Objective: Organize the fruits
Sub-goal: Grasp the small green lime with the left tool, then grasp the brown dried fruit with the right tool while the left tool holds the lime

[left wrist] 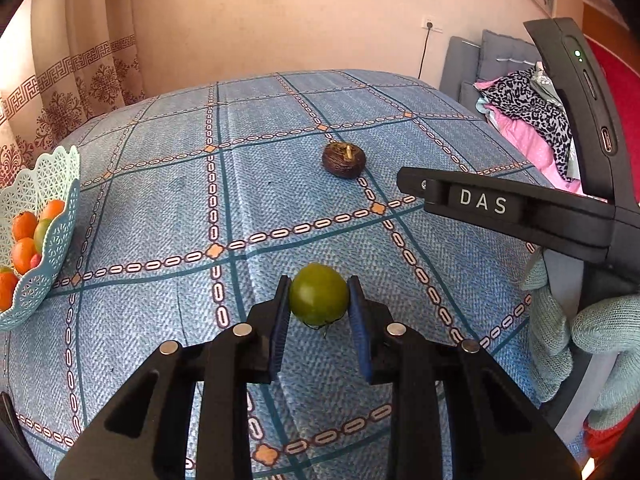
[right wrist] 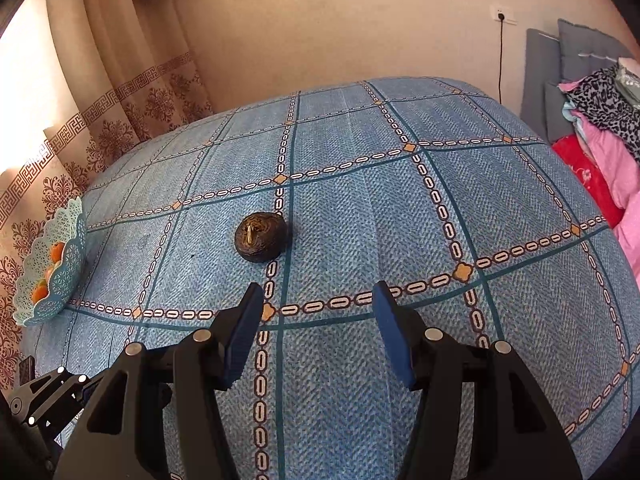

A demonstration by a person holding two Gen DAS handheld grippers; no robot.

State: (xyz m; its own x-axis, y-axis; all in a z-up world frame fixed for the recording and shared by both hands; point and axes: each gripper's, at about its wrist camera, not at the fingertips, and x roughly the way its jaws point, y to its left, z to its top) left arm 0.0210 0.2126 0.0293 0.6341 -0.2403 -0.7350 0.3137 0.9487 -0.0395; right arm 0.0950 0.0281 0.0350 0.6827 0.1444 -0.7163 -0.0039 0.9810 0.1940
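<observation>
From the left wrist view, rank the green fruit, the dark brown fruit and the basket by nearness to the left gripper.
1. Green fruit, between the fingers of the left gripper.
2. Dark brown fruit, farther ahead on the tablecloth, slightly right.
3. Basket, far left at the table's edge, holding orange fruits.

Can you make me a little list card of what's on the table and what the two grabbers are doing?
surface: table with a blue checked cloth
green fruit: between the left gripper fingers, held
dark brown fruit: alone on the cloth, touching nothing
basket: pale blue lacy bowl at the left edge, holding orange and green fruits
right gripper: open, holding nothing, the brown fruit ahead and a little left
hand: in a pale knitted glove, holding the right gripper
</observation>
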